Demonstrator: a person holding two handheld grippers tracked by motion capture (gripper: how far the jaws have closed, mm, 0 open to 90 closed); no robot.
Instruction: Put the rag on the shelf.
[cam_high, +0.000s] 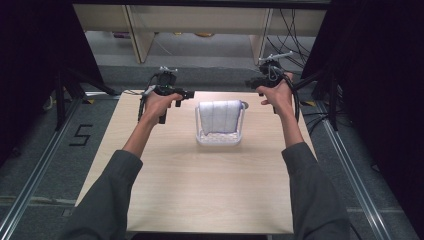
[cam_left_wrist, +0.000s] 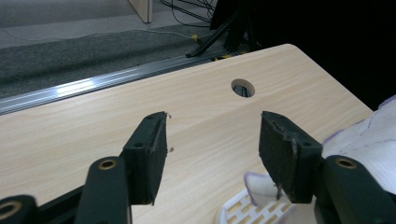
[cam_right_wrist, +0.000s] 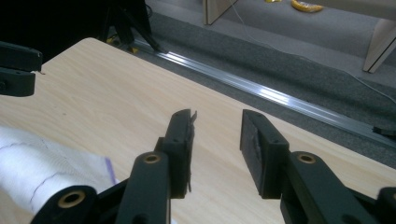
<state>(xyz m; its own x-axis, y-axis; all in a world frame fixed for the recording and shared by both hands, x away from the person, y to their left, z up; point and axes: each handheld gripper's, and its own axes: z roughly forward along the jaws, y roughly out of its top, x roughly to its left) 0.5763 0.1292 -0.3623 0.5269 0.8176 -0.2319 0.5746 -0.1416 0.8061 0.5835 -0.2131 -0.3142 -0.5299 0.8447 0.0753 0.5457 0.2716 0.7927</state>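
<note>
Sleeved forearms reach up the desk (cam_high: 200, 190), each hand holding its gripper aloft on either side of a white slatted basket (cam_high: 219, 139) with a folded white cloth (cam_high: 220, 116) draped in it. Left gripper (cam_left_wrist: 212, 149) and right gripper (cam_right_wrist: 217, 149) both have jaws parted, holding nothing. It looks like the approach; next, both must descend inward onto the cloth.
</note>
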